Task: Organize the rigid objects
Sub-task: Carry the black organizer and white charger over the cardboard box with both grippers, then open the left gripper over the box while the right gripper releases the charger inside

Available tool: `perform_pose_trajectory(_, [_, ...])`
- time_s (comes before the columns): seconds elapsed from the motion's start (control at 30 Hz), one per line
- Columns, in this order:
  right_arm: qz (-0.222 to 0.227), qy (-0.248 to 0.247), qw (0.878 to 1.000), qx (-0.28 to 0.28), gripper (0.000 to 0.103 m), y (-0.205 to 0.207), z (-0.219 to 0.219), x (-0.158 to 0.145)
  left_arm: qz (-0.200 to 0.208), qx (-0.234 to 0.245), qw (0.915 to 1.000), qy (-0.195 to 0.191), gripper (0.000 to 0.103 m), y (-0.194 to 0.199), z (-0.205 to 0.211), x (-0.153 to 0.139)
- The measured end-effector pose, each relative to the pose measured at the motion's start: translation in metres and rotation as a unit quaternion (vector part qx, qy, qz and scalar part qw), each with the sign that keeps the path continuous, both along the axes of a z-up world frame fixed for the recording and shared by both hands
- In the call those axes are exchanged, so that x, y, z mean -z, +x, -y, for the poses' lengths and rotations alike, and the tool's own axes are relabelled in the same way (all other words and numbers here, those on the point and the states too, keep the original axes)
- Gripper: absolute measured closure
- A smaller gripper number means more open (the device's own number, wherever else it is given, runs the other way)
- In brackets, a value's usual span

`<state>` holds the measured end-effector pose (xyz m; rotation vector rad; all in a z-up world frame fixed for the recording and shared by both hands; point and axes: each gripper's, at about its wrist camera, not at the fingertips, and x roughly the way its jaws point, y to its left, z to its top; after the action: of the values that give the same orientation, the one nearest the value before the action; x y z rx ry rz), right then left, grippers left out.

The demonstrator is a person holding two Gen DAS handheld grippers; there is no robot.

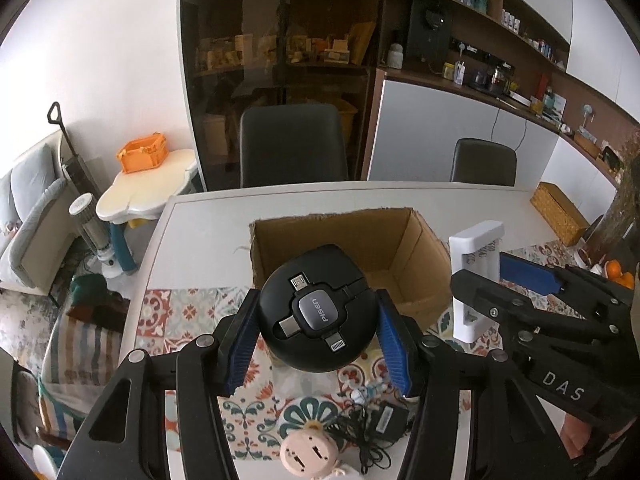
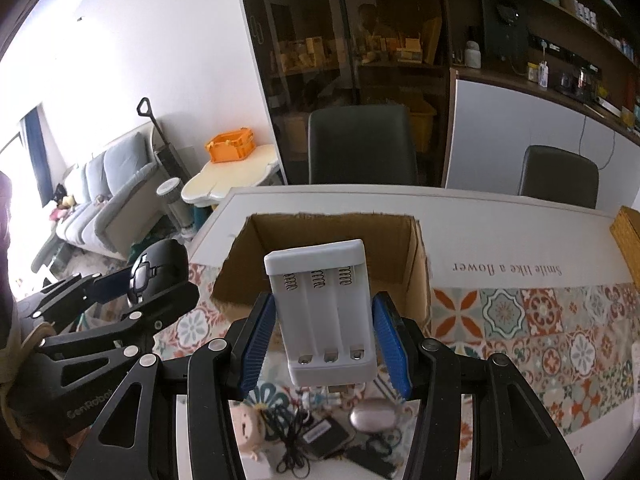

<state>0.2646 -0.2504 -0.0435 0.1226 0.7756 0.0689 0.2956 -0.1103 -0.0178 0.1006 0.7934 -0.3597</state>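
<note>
My left gripper (image 1: 317, 330) is shut on a round black PISEN cable reel (image 1: 316, 308) and holds it above the table, in front of an open cardboard box (image 1: 400, 248). My right gripper (image 2: 325, 336) is shut on a white battery charger (image 2: 324, 312) with three empty slots, held upright before the same box (image 2: 404, 248). Each gripper shows in the other view: the right one (image 1: 480, 280) with the charger (image 1: 474, 248), the left one (image 2: 132, 284) with the reel (image 2: 156, 264).
A patterned mat (image 2: 540, 340) covers the white table (image 2: 500, 220). Below the grippers lie a pink round object (image 1: 308, 454), tangled black cables (image 1: 368, 428), a black adapter (image 2: 324, 436) and a silver oval case (image 2: 372, 416). A woven box (image 1: 558, 212) and two chairs (image 1: 294, 144) stand beyond.
</note>
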Motion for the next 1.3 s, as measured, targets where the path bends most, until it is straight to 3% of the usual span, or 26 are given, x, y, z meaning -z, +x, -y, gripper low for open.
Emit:
perform_pose_trajectory(0.4, [-0.041, 0.031, 0.999, 0.011, 0.053, 0.063, 0.021, 0.006, -0.035, -0.004, 0.9993, 0.012, 0.048, 0.054, 0.012, 0.006])
perform_pose_trajectory(0.73, [-0.111, 0.037, 0.993, 0.017, 0.053, 0.106, 0.032, 0.038, -0.082, -0.005, 0.9962, 0.029, 0.048, 0.09, 0.024, 0.033])
perform_pose_trajectory(0.8, [-0.122, 0.036, 0.992, 0.019, 0.053, 0.113, 0.033, 0.044, -0.079, -0.012, 0.9961, 0.037, 0.045, 0.093, 0.024, 0.035])
perform_pose_trajectory(0.87, [-0.128, 0.035, 0.991, 0.022, 0.053, 0.118, 0.033, 0.048, -0.075, -0.02, 0.996, 0.043, 0.035, 0.095, 0.024, 0.036])
perform_pose_trajectory(1.0, [-0.137, 0.039, 0.99, 0.022, 0.052, 0.122, 0.035, 0.056, -0.065, -0.036, 0.9957, 0.056, 0.034, 0.093, 0.018, 0.037])
perform_pose_trajectory(1.13, [-0.136, 0.024, 0.99, 0.032, 0.036, 0.12, 0.032, 0.055, -0.058, -0.049, 0.9953, 0.06, 0.033, 0.088, 0.007, 0.036])
perform_pose_trajectory(1.3, [-0.126, 0.004, 0.991, 0.045, 0.035, 0.104, 0.025, 0.047, -0.054, -0.055, 0.9953, 0.059, 0.028, 0.076, -0.002, 0.035])
